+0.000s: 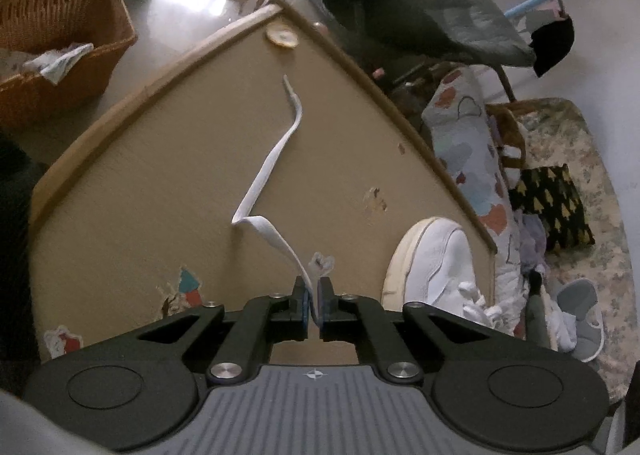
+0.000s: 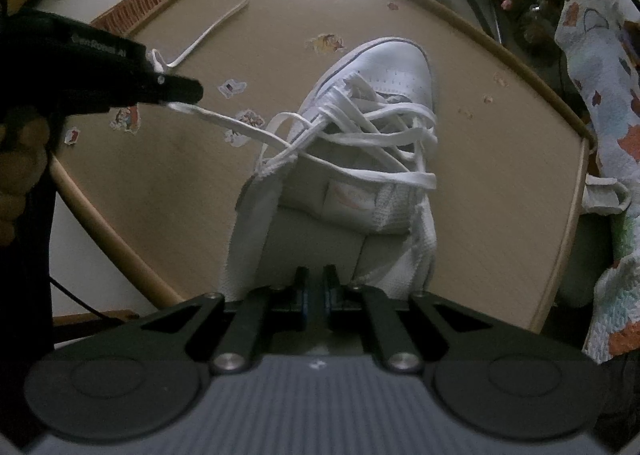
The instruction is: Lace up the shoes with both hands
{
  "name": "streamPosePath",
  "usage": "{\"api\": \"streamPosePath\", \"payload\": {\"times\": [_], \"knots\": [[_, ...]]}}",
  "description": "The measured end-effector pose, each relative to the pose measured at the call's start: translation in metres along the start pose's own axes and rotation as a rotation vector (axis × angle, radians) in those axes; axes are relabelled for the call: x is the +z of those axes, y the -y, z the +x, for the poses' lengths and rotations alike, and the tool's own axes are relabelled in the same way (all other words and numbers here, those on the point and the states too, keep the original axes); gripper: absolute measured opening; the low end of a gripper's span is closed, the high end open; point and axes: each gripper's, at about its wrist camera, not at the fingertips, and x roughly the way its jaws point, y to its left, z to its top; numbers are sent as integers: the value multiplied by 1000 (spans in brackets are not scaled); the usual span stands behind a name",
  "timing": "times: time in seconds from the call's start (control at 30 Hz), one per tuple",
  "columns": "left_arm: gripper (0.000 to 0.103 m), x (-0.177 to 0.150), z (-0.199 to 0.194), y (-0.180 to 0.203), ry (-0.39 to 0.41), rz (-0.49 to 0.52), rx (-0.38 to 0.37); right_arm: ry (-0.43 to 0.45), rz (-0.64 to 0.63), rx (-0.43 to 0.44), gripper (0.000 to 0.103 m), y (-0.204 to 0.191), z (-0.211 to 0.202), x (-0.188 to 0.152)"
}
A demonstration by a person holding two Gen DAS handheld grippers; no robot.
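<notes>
A white sneaker [image 2: 394, 73] stands on the tan table [image 2: 160, 191], toe pointing away, its tongue crossed by loose loops of white shoelace [image 2: 240, 123]. My left gripper [image 1: 314, 295] is shut on that lace. The free end [image 1: 272, 159] trails away across the table from its jaws. In the right wrist view the left gripper [image 2: 188, 93] sits left of the shoe, and the lace runs from it to the eyelets. My right gripper [image 2: 316, 287] points down at the heel, jaws nearly together. I cannot tell whether the heel rim is pinched. The left wrist view shows the sneaker [image 1: 436, 255] at the right.
A wicker basket [image 1: 60, 35] with cloth stands on the floor beyond the table's left edge. A patterned quilt [image 2: 608, 55] and a chair draped in dark clothing [image 1: 400, 7] lie to the right. Stickers [image 2: 248, 119] dot the tabletop. A hand [image 2: 20, 175] holds the left gripper.
</notes>
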Motion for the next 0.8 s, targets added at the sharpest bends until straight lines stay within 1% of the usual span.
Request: {"api": "streamPosePath", "payload": {"times": [0.03, 0.1, 0.17, 0.2, 0.27, 0.3, 0.33, 0.37, 0.4, 0.43, 0.47, 0.5, 0.57, 0.63, 0.8], "knots": [[9, -1, -1, 0, -4, 8, 1, 11, -1, 3, 8, 0, -2, -2], [11, -5, -3, 3, -20, 38, 7, 51, 18, 12, 17, 0, -10, -7], [12, -9, -5, 7, -50, 85, 15, 102, 44, 18, 31, 2, -22, -13], [12, -11, -7, 8, -62, 105, 18, 133, 55, 14, 33, 3, -30, -17], [13, -17, -11, 10, -72, 143, 27, 194, 82, 12, 34, 7, -46, -27], [17, -19, -13, 12, -74, 161, 32, 224, 105, 8, 34, 11, -54, -34], [26, -21, -16, 13, -76, 179, 37, 254, 128, 4, 35, 15, -61, -41], [31, -23, -18, 14, -72, 192, 41, 283, 152, -2, 35, 20, -67, -49], [44, -25, -20, 14, -65, 201, 47, 302, 180, -17, 35, 24, -69, -58], [54, -27, -24, 15, -49, 206, 56, 321, 208, -32, 35, 28, -71, -67], [56, -28, -27, 15, -31, 212, 64, 340, 236, -48, 36, 33, -73, -76], [57, -29, -30, 17, -10, 219, 72, 359, 265, -61, 36, 37, -74, -85], [57, -30, -35, 18, 22, 222, 92, 399, 337, -50, 36, 45, -70, -105], [57, -28, -42, 20, 30, 213, 104, 402, 396, -31, 36, 51, -61, -120], [57, -30, -54, 22, 62, 222, 134, 412, 498, 9, 36, 64, -53, -132]]}}
